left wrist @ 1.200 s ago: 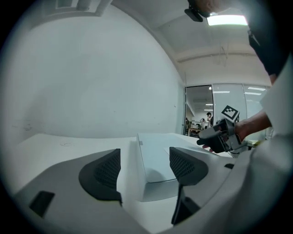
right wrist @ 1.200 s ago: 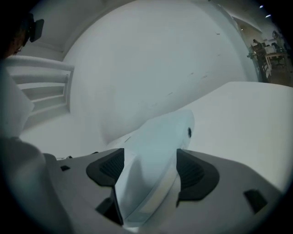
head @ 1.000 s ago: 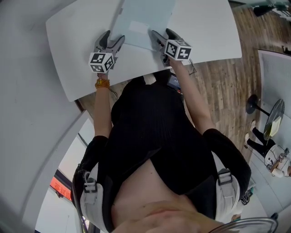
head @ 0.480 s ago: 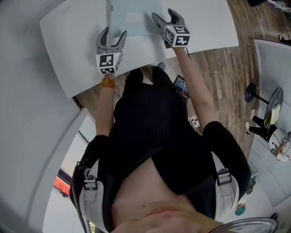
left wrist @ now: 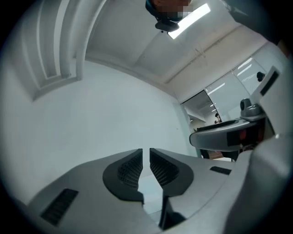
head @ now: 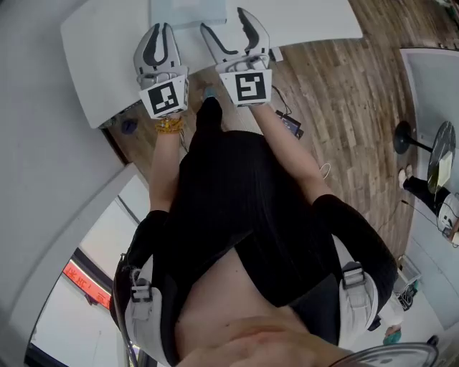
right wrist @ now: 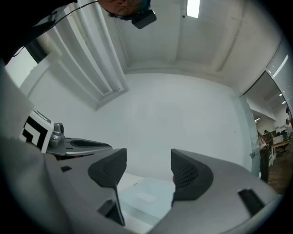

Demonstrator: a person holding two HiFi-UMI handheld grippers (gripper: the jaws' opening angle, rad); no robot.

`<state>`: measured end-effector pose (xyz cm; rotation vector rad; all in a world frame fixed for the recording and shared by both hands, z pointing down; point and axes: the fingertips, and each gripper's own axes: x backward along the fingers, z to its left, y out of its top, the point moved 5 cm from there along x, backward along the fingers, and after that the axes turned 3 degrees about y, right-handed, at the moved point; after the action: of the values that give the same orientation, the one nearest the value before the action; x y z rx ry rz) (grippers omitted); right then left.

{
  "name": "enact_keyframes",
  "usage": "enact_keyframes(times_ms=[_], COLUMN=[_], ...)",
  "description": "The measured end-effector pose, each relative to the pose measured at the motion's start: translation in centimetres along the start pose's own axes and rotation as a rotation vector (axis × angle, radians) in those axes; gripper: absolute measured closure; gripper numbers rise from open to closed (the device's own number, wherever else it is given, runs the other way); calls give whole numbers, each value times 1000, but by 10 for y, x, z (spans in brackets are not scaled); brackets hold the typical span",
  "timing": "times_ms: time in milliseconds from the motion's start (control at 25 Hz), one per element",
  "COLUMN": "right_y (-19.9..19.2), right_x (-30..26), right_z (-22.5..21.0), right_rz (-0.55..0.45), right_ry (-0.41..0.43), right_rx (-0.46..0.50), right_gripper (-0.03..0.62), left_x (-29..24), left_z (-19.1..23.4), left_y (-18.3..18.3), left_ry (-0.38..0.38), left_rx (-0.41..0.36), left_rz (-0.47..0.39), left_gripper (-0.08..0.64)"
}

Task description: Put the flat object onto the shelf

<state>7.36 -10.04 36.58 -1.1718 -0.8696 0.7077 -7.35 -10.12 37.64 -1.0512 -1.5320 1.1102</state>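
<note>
The left gripper (head: 159,32) and right gripper (head: 224,21) have been lifted off the pale flat sheet (head: 188,10), left on the white table (head: 107,50) at top centre. The left jaws have just been closed nearly together on nothing. The right jaws are spread and empty, probably for a fresh grasp.

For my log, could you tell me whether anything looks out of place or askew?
Nothing stands out. The flat object rests on the white table, held by neither gripper: the left gripper has just closed its fingers on nothing, and the right gripper is open.
</note>
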Motion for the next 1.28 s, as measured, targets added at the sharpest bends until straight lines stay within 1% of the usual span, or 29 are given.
enact_keyframes(times_ms=[40,120,240,280,320,360,400,480,600,720,840,960,1080,1280], right_y=[6,13,18,19,19,19,19,20,25,30,32,23,25,38], right_x=[19,58,113,129,144,158,169,186,205,215,219,220,219,228], right_z=[12,34,57,63,69,75,81,92,112,139,164,176,191,217], right_rz=[-24,-38,-31,-34,-32,-26,-20,-13,-4,29,65,96,94,109], right_ry=[10,32,54,51,43,36,30,18,2,-7,-31,-48,-53,-67], right_rx=[0,-20,-49,-55,-60,-63,-67,-72,-44,4,-10,0,13,21], right_gripper=[275,275,287,318,400,438,443,495,537,555,566,566,566,566], left_x=[19,60,118,135,153,168,182,203,231,257,276,283,289,308], left_z=[-9,-29,-57,-64,-70,-75,-78,-82,-80,-65,-49,-41,-32,-18], left_y=[5,13,27,30,32,33,34,33,33,35,37,28,23,31], left_ry=[33,71,88,89,89,87,84,76,63,51,38,7,-8,-32], left_rx=[-5,-11,-38,-41,-44,-49,-54,-49,-40,-25,-2,3,22,30], left_rz=[-5,-5,5,10,16,22,27,35,40,48,52,60,54,51], left_gripper=[506,506,514,525,529,535,537,537,537,537,537,537,537,537])
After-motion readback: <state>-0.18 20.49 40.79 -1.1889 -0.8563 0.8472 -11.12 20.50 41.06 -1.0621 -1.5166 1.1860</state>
